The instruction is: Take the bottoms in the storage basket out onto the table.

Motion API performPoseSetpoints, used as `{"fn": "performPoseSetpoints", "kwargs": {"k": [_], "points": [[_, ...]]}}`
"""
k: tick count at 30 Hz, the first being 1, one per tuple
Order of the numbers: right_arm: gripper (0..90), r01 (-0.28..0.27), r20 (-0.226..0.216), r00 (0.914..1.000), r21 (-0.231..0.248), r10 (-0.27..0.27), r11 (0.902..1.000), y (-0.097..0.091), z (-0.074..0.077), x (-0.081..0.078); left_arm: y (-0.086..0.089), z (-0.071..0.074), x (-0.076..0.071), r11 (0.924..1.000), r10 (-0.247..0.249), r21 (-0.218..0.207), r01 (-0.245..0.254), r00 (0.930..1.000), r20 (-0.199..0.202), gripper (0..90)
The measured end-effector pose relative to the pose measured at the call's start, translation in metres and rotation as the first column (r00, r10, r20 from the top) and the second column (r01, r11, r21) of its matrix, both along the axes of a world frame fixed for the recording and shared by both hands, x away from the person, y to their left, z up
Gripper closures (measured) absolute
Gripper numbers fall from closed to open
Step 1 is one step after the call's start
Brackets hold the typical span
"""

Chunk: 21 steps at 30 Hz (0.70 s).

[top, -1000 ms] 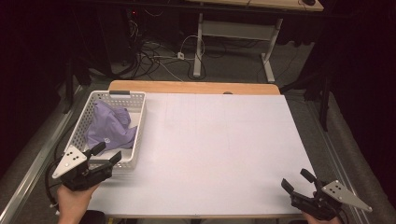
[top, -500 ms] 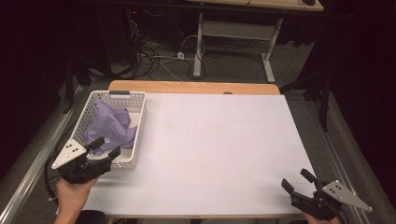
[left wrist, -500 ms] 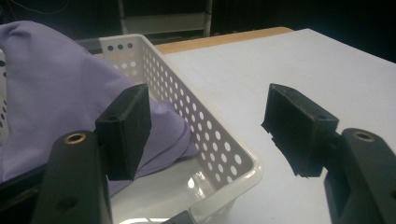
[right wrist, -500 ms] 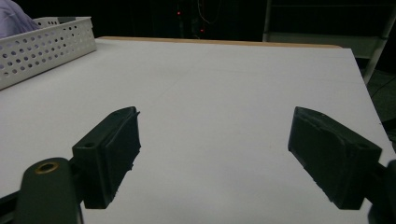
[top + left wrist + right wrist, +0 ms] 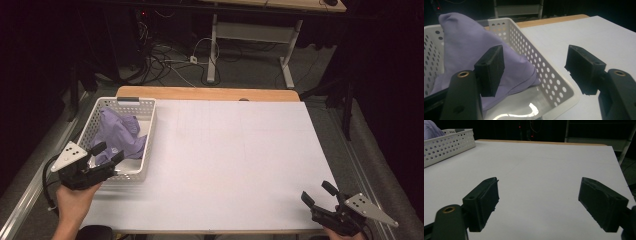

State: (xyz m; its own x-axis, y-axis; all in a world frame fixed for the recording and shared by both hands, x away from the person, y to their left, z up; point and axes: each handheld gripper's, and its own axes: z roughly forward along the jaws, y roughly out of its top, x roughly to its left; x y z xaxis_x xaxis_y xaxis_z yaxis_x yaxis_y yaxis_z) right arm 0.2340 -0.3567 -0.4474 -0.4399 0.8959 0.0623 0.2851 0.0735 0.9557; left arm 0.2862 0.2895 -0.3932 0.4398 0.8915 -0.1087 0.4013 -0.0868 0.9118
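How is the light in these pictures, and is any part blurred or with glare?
High view: white table brightly lit, room behind dark. Left gripper view: glare on the basket floor; near left tool soft. Right gripper view: right tool slightly blurred, dim table, black background.

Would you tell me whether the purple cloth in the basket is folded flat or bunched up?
Bunched up: the purple cloth sits in a crumpled heap that peaks above the white basket rim, with no neat folds.

Bright, evenly lit white table [image 5: 240, 150] against dark surroundings; soft, slightly blurred close-ups; basket-floor glare [image 5: 529, 110].
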Motion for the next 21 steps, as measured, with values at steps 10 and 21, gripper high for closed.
{"fn": "performPoseSetpoints", "kwargs": {"k": [10,21], "points": [[17.3,-0.005,-0.004,1.0000,-0.003,0.005,1.0000,0.000,0.000,0.001,0.008,0.001,0.007,0.9991,0.039,0.020,-0.038,0.9990,-0.024,27.7],[17.3,-0.002,-0.007,1.0000,-0.003,0.002,1.0000,0.000,0.000,0.001,0.017,0.003,0.020,0.9967,0.062,0.058,-0.057,0.9945,-0.084,26.6]]}}
